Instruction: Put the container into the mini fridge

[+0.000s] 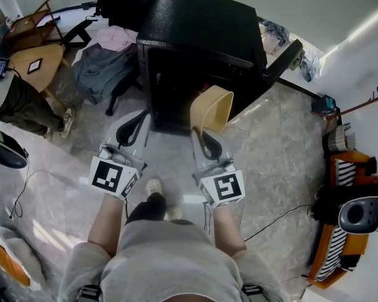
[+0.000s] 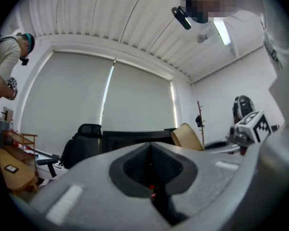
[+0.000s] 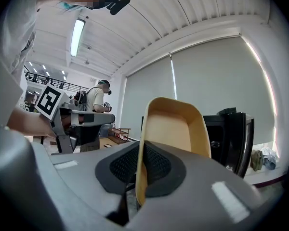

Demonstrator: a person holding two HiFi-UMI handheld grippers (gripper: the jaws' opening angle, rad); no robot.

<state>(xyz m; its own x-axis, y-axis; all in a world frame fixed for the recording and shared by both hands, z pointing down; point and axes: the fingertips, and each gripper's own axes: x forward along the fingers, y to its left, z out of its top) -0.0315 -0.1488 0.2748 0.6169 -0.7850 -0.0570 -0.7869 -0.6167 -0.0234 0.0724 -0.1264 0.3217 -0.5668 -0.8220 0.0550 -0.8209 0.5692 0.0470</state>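
Container (image 3: 172, 129): the right tongs (image 3: 140, 174) are pinching one of its side walls, a pad on either face of the thin rim. It stands on edge above the tongs, hollow side showing in the right gripper view. The left tongs (image 2: 151, 172) are pressed together with nothing between them, and hang beside the right ones.

Head view puts the container right at the mouth of the mini fridge (image 1: 195, 43). The door (image 1: 283, 58) is swung open to the right. The inside is dark and we can't make out shelves. The fridge sits on the floor (image 1: 283, 162).

Handling, our read:
- **Build:** it looks empty. It's a thin tan shell, likely pulp or light plastic, so it's light and a bit flexible. It will bow or crush if we squeeze hard.
- **Risk:** with a pinch on only one wall it can pivot in the tongs. We go slow and don't clip the door frame.
- **Where to hold:** low on the wall near a corner, where it's stiffest. That's roughly the present hold.
- **If it wobbles:** we bring the left tongs onto the opposite wall.
- **Set-down:** it needs levelling first so it lands on its base.
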